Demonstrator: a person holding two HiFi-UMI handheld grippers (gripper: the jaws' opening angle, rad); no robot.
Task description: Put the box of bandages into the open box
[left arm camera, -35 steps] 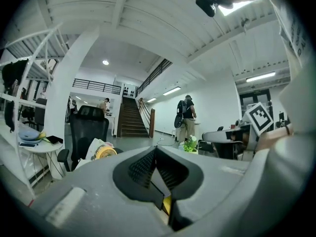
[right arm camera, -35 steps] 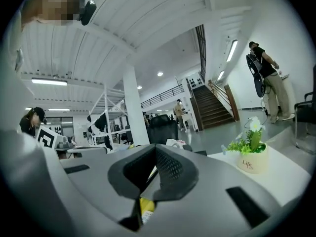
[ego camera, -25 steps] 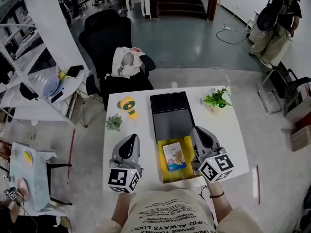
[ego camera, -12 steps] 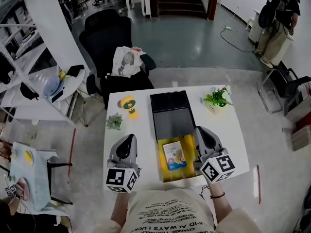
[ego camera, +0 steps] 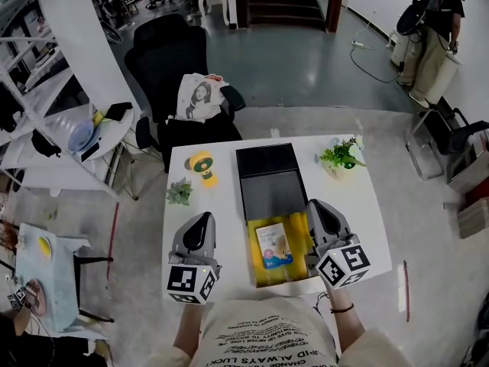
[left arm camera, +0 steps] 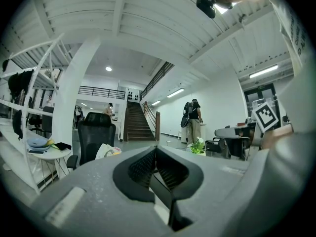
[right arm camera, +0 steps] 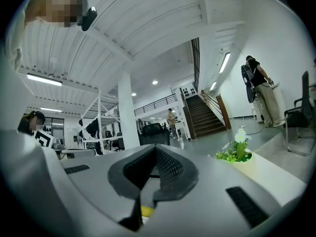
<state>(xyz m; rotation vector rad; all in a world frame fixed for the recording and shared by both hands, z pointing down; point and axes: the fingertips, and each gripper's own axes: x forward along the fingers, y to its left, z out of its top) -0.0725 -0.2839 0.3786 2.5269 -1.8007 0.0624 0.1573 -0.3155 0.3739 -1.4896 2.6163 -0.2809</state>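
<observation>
The box of bandages [ego camera: 273, 246], white and blue, lies flat inside the open box [ego camera: 260, 275], which is yellow inside. Its dark lid [ego camera: 269, 178] is folded back flat on the white table. My left gripper [ego camera: 202, 222] hovers left of the open box, apart from it, jaws shut and empty. My right gripper [ego camera: 317, 206] sits at the box's right wall, also shut with nothing held. In the left gripper view the jaws [left arm camera: 156, 149] meet at the tips; the right gripper view shows the same [right arm camera: 155, 149], with a bit of yellow below.
A small green plant [ego camera: 180, 193] and a yellow gadget [ego camera: 202, 167] stand at the table's left back. A flowering plant in a white pot [ego camera: 341, 157] stands at the right back. A black chair [ego camera: 172, 60] faces the far edge. A person [ego camera: 435, 29] stands far right.
Both grippers and the bandage box stay where they were. Only the person at the far right has shifted a little.
</observation>
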